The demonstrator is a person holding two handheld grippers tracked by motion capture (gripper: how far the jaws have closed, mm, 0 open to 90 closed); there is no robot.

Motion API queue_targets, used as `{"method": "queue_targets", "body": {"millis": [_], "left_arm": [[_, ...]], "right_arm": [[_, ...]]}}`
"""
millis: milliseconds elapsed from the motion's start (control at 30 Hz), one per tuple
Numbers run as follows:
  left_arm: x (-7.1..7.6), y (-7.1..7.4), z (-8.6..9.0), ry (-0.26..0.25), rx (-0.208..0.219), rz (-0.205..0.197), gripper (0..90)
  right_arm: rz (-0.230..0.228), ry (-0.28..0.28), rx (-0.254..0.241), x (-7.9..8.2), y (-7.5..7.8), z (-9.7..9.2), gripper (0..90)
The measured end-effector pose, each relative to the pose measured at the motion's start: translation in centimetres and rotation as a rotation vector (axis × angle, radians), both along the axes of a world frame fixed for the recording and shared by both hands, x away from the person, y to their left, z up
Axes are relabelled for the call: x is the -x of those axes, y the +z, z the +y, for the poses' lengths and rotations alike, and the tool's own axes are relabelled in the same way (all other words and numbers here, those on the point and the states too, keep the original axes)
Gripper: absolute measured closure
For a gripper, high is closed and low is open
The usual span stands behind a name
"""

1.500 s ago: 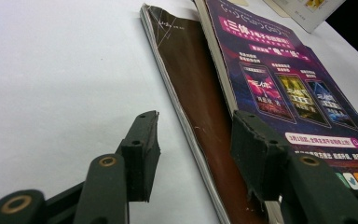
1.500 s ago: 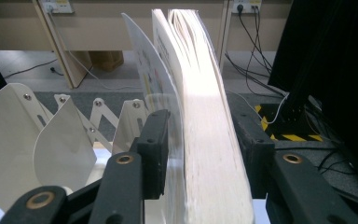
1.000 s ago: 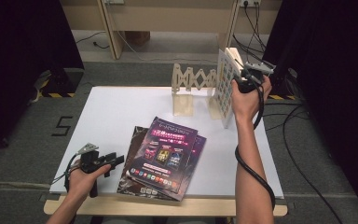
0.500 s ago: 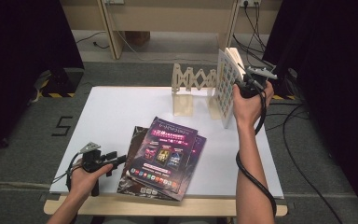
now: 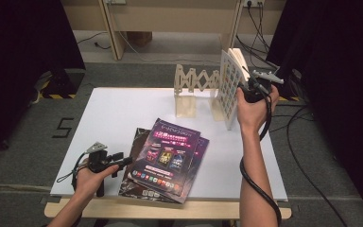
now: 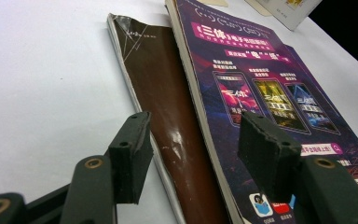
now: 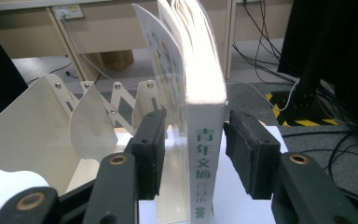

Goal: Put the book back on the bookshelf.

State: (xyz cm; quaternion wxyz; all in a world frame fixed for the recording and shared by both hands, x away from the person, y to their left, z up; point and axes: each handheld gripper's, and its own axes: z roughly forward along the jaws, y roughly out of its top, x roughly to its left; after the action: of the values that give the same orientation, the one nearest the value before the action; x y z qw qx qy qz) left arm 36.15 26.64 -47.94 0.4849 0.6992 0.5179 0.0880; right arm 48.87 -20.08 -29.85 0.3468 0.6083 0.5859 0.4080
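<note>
A white book point(image 7: 205, 140) stands upright at the right end of a wooden accordion rack point(image 5: 194, 85). My right gripper point(image 7: 193, 149) straddles its spine. The jaws have just been opening; the pads point(image 7: 251, 154) sit beside the book without squeezing it. In the high view this gripper point(image 5: 246, 87) is behind the book point(image 5: 229, 90). A purple magazine point(image 6: 261, 84) lies on a brown one point(image 6: 168, 107) near the table's front. My left gripper point(image 6: 200, 144), at the stack's left edge point(image 5: 123, 163), has just been opening. It stands open, with the magazine edges beyond its pads.
The white table point(image 5: 123, 113) has bare room at the left and back left. The rack's empty dividers point(image 7: 37, 121) stand left of the book. Cables point(image 5: 307, 142) run over the floor on the right. Wooden desk legs point(image 5: 111, 28) stand behind the table.
Both hands keep their places. The book and the magazines lie as before.
</note>
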Motion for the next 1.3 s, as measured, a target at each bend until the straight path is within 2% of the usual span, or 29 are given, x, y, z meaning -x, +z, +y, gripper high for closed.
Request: {"method": "queue_targets", "body": {"millis": [133, 700, 1000, 1300], "left_arm": [[0.0, 0.0, -0.1, -0.001, -0.002, 0.003, 43.4], [0.0, -0.1, -0.5, -0.010, -0.001, 0.005, 43.6], [-0.1, -0.1, -0.8, -0.015, -0.005, 0.006, 43.7], [-0.2, -0.1, -1.0, -0.021, -0.010, 0.014, 43.7]], "right_arm": [[0.007, 0.004, -0.015, 0.4, -0.1, 0.0, 57.1], [0.012, 0.015, -0.016, 1.7, -0.8, -0.1, 56.7], [0.027, 0.010, -0.018, 2.6, -1.9, -0.7, 56.7], [0.068, 0.025, -0.038, 3.6, -3.6, -0.7, 56.8]]}}
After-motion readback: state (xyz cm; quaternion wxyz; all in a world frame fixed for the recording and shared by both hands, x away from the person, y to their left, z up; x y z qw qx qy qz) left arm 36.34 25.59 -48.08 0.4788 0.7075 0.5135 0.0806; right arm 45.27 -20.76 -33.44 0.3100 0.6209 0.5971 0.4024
